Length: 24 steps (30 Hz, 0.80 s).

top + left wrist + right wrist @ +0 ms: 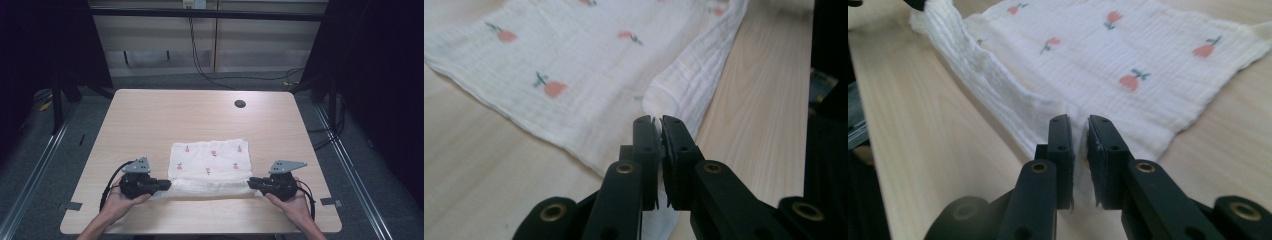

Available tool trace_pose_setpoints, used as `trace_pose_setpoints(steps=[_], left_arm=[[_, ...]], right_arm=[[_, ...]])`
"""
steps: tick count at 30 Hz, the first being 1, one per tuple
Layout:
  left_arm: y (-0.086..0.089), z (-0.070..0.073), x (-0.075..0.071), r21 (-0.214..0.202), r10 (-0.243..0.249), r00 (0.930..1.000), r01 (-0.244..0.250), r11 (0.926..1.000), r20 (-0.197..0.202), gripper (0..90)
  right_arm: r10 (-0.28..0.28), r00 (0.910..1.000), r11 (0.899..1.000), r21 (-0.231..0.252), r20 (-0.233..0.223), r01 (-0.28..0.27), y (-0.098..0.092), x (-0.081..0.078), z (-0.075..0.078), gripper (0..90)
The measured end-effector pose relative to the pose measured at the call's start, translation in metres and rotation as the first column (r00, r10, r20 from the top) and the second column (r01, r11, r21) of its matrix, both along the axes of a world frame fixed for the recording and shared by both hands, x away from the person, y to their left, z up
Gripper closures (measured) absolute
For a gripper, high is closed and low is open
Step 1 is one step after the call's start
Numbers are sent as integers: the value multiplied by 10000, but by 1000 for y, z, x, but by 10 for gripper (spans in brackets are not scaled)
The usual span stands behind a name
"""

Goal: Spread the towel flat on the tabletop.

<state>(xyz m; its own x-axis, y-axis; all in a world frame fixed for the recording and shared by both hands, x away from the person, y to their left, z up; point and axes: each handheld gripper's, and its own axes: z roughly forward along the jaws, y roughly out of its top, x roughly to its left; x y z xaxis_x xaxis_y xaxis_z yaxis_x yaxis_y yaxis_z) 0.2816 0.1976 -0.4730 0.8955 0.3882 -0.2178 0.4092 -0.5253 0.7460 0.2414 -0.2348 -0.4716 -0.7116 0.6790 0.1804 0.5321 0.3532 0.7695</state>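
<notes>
**Both tools at the near corners of the flowered cloth**

While the white cloth (210,167) with its small red flower print lies flat near the front middle of the pale wooden table (150,115), its near edge is folded over into a thicker plain band that runs between the two tools. At the left end of that band, the left tool (166,184) lies low on the table in the person's left hand (117,202), and the left gripper view has its jaws clenched on the cloth's corner, with a sliver of fabric pinched between the pads. At the right end, the right tool (251,182) rests in the right hand (295,202); in the right gripper view its jaws stand a little apart with the cloth's corner between them, the pads not clearly pressing on it. A dark round hole (240,104) sits in the table well beyond the cloth.
</notes>
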Motion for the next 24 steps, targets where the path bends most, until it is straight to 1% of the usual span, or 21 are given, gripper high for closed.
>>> trace_pose_setpoints(steps=[1, 2, 3, 5, 6, 7, 8, 9, 10, 11, 12, 14, 15, 16, 18, 20, 22, 23, 24], left_arm=[[0, -1, -2, -24, -144, 9999, 144, 9999, -92, 849], [-1, -1, -3, -197, -256, 9994, 252, 9995, -216, 842], [-1, -1, -4, -280, -512, 9982, 504, 9983, -298, 838], [0, 0, -7, -236, -498, 9985, 493, 9985, -228, 834], [1, 0, -8, -278, -530, 9982, 522, 9983, -289, 834], [2, 0, -9, -241, -482, 9984, 475, 9986, -289, 832], [3, 0, -11, -327, -456, 9985, 446, 9985, -309, 821], [5, 1, -13, -302, -538, 9981, 529, 9981, -292, 817], [6, 1, -14, -275, -537, 9983, 530, 9982, -246, 805], [7, 2, -16, -318, -474, 9986, 466, 9984, -251, 790], [9, 4, -17, -426, -475, 9986, 465, 9980, -227, 778], [12, 6, -18, -550, -422, 9988, 408, 9976, -235, 743], [13, 7, -16, -565, -379, 9990, 364, 9977, -252, 733], [13, 8, -14, -529, -261, 9995, 252, 9983, -177, 723], [11, 11, -7, -436, 31, 10000, -33, 9990, -40, 690], [9, 12, 2, -407, 219, 9998, -220, 9989, -35, 666], [6, 12, 14, -166, 433, 9991, -433, 9989, -20, 652], [5, 12, 19, -234, 632, 9980, -633, 9977, -73, 641], [4, 12, 26, -216, 704, 9975, -706, 9973, -97, 636]], right_arm=[[73, 9999, 10000, 18, -87, -72, 1, -3, -2, 785], [123, 9999, 9999, 3, -91, -123, 1, -4, -2, 786], [150, 9997, 9999, -3, -199, -150, 2, -6, -3, 785], [237, 9993, 9997, -100, -278, -240, 3, -10, -5, 771], [287, 9990, 9995, -123, -334, -291, 3, -12, -6, 771], [315, 9989, 9991, -269, -350, -324, 3, -14, -7, 763], [294, 9990, 9986, -437, -349, -309, 4, -16, -7, 749], [261, 9991, 9984, -486, -324, -277, 3, -19, -7, 736], [195, 9990, 9992, -354, -404, -210, 1, -21, -6, 710], [170, 9992, 9994, -311, -367, -182, 0, -23, -5, 701], [73, 9994, 9995, -291, -328, -83, -1, -25, -3, 694], [54, 9995, 10000, -55, -310, -56, -4, -29, 1, 655], [-21, 9997, 10000, -20, -224, 20, -6, -31, 3, 652], [-113, 9999, 9997, -197, -75, 111, -6, -31, 5, 643], [-137, 9999, 9995, -280, -99, 134, -7, -26, 6, 617], [-222, 9997, 9986, -482, -46, 220, -6, -17, 6, 616], [-210, 9998, 9985, -511, 3, 210, -4, -5, 6, 603], [-246, 9997, 9980, -586, 10, 246, -2, 0, 6, 603], [-244, 9997, 9976, -647, 39, 246, 0, 6, 5, 602]])
